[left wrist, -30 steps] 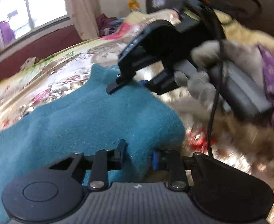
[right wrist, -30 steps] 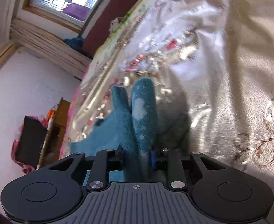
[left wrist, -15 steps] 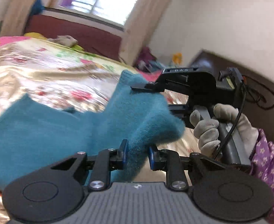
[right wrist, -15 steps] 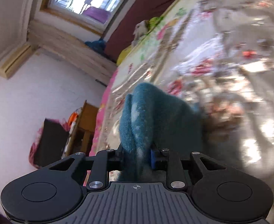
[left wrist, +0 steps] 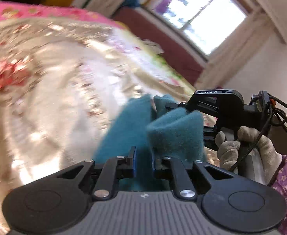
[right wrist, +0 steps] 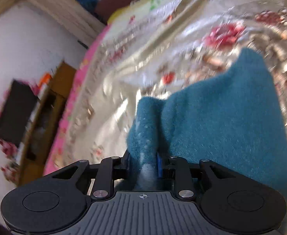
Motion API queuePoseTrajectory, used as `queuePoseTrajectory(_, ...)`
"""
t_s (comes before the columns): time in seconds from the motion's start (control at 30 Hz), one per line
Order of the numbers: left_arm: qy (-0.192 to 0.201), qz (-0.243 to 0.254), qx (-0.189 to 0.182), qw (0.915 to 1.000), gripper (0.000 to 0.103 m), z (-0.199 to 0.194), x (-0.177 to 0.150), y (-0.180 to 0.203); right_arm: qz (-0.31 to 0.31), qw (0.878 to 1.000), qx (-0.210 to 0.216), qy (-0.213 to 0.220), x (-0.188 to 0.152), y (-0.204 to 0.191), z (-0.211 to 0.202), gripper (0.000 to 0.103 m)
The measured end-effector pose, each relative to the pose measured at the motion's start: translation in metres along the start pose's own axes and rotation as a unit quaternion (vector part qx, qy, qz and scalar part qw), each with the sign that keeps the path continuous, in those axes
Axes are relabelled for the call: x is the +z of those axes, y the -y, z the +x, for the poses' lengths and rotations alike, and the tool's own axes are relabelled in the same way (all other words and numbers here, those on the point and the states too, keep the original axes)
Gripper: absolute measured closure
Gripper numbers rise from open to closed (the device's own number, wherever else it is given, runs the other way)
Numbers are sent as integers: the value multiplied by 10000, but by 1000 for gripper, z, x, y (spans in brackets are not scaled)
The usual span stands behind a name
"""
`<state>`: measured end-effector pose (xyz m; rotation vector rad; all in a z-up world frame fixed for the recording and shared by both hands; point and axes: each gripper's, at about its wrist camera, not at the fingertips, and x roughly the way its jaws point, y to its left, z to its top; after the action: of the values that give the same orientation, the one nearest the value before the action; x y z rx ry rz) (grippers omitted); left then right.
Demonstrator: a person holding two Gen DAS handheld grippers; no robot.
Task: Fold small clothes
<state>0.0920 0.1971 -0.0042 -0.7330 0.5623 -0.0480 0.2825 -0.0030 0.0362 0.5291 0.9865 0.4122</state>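
A small fuzzy teal garment (left wrist: 174,133) is held up off the bed between both grippers. My left gripper (left wrist: 143,159) is shut on one bunched edge of it. My right gripper (right wrist: 143,163) is shut on another edge of the garment (right wrist: 231,121), which hangs to the right above the bedspread. In the left wrist view the right gripper (left wrist: 174,105) sits just ahead to the right, held by a gloved hand (left wrist: 247,148), with teal cloth folded between the two tools.
A shiny floral bedspread (left wrist: 45,90) with a pink border covers the bed below. A window (left wrist: 200,17) and dark red headboard lie beyond. A wooden cabinet (right wrist: 45,117) with a black screen stands beside the bed.
Both grippers have lifted and swung the garment, bringing their held edges close together; the cloth now hangs doubled. Both views have rotated and are motion-blurred.
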Motion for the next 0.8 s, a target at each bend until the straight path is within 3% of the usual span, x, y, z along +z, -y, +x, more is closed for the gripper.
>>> queuePoseTrajectory(0.2, 220, -62, -96, 9997, 85, -11, 0, -11, -628, 9975, -320, 12, -18, -23, 8, 78)
queuePoseTrajectory(0.33, 418, 215, -192, 9987, 67, -19, 2, -5, -786, 9964, -315, -73, -18, -26, 5, 76)
queuePoseTrajectory(0.47, 390, 598, -212, 9972, 60, -12, 0, 11, -1024, 9939, -353, -200, -18, -40, 14, 73)
queuePoseTrajectory(0.6, 341, 603, 23, 9976, 59, -1, 4, 9, -1187, 9921, -233, -326, -19, -50, 16, 73)
queuePoseTrajectory(0.8, 96, 313, -15, 9995, 59, 5, 5, -8, -1451, 9878, -279, -486, -23, -56, 27, 70)
